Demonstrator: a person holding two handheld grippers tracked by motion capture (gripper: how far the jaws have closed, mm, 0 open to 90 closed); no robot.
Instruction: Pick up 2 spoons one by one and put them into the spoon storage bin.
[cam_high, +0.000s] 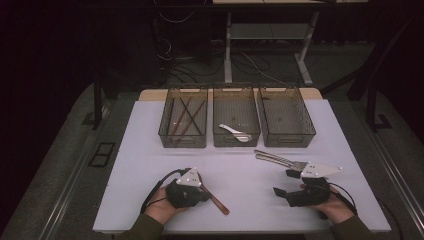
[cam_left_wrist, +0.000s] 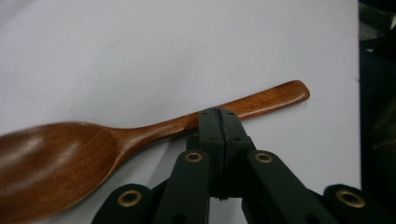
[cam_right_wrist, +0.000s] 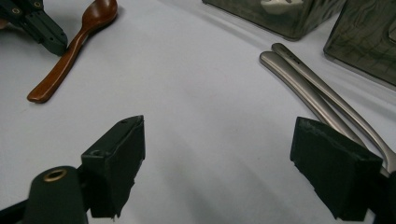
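Note:
A brown wooden spoon (cam_left_wrist: 70, 158) lies flat on the white table (cam_high: 150, 165), bowl to the left in the left gripper view. My left gripper (cam_left_wrist: 218, 114) is shut, pads pressed together, with its tips right at the near edge of the spoon's handle. In the high view the left gripper (cam_high: 206, 194) sits at the front left with the spoon (cam_high: 220, 204) sticking out to its right. My right gripper (cam_right_wrist: 219, 158) stands open over bare table, nothing between its jaws. Two metal utensils (cam_right_wrist: 303, 79) lie just beside its right jaw.
Three dark see-through bins stand in a row at the back: the left bin (cam_high: 183, 139) holds brown chopsticks (cam_high: 186, 117), the middle bin (cam_high: 236, 140) a white spoon (cam_high: 236, 132), the right bin (cam_high: 286, 139) looks empty. The table's front edge is close behind both hands.

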